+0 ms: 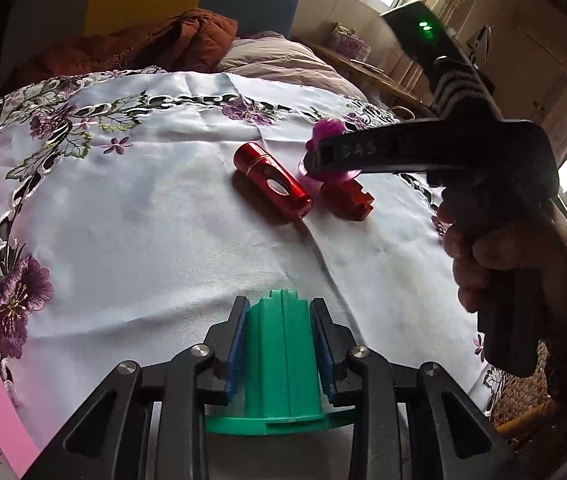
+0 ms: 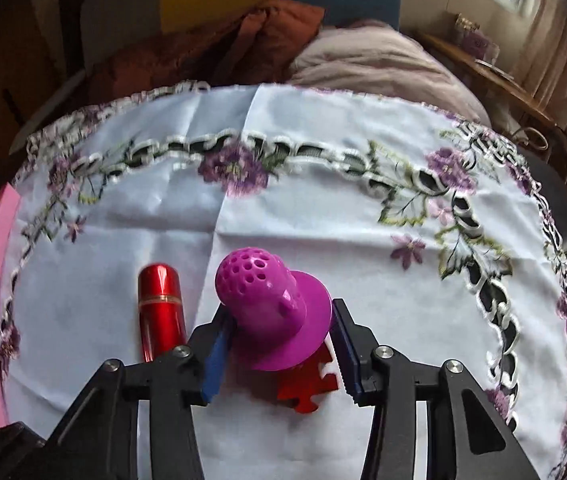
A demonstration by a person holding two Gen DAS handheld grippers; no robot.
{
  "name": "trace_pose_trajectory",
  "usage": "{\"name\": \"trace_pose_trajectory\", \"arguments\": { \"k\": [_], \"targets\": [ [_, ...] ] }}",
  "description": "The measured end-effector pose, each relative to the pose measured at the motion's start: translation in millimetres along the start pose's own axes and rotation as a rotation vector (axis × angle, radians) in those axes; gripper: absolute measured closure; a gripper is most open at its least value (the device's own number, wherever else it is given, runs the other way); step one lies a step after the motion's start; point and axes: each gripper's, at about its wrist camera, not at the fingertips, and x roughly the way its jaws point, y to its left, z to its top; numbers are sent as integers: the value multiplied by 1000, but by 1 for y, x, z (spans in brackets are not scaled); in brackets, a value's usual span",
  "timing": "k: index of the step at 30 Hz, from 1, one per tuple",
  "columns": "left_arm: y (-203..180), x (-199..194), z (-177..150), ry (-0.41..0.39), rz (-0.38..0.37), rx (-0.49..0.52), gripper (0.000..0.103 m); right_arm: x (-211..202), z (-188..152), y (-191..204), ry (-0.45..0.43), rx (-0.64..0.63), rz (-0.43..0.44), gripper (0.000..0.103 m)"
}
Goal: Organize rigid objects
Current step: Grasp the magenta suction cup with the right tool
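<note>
Blue pads (image 1: 239,344) of the left gripper (image 1: 279,340) clamp a green flanged piece (image 1: 281,364) upright; beyond it lies the red cylinder (image 1: 271,178). Just right of that cylinder, the right gripper (image 2: 283,344) grips the magenta perforated cap (image 2: 271,312) above a red notched block (image 2: 309,384)

We see a green ribbed cone-like piece (image 1: 281,354) with a flat round flange, clamped on both sides. A glossy red metal cylinder (image 2: 160,312) with an oval side hole lies on its side on the embroidered cloth. Just beside it, a magenta perforated dome (image 2: 273,312) with a wide brim sits tilted over a red notched block (image 2: 309,386).
</note>
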Motion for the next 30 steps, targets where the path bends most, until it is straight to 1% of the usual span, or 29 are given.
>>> {"name": "trace_pose_trajectory", "arguments": {
  "k": [3, 5, 6, 9, 10, 11, 14, 18, 21, 23, 30],
  "targets": [
    [-1, 0, -1, -14, 9, 0, 72, -7, 5, -18, -24, 80, 17, 56],
    [-1, -1, 0, -12, 7, 1, 73, -9, 8, -37, -33, 157, -7, 56],
    [-1, -1, 0, -8, 7, -4, 73, -7, 8, -44, -23, 194, -19, 56],
    [-1, -3, 1, 3, 15, -9, 74, 7, 2, -71, 54, 304, -59, 56],
    [-3, -4, -1, 3, 23, -3, 74, 13, 0, -77, 82, 326, -55, 56],
    [-3, -5, -2, 3, 28, -3, 74, 18, -1, -78, 101, 336, -48, 55],
    [-5, -11, -4, 9, 32, -9, 74, 20, 0, -74, 92, 312, -68, 55],
    [-3, -19, -10, 9, 60, -12, 74, 20, 0, -77, 83, 337, -49, 55],
    [-3, -27, -11, -2, 84, -4, 74, 20, 0, -75, 78, 323, -58, 55],
    [-4, -35, -11, -20, 109, 11, 74, 20, 1, -74, 75, 313, -63, 54],
    [-7, -69, -8, -82, 139, 20, 74, 20, 0, -73, 67, 314, -63, 54]
  ]
}}
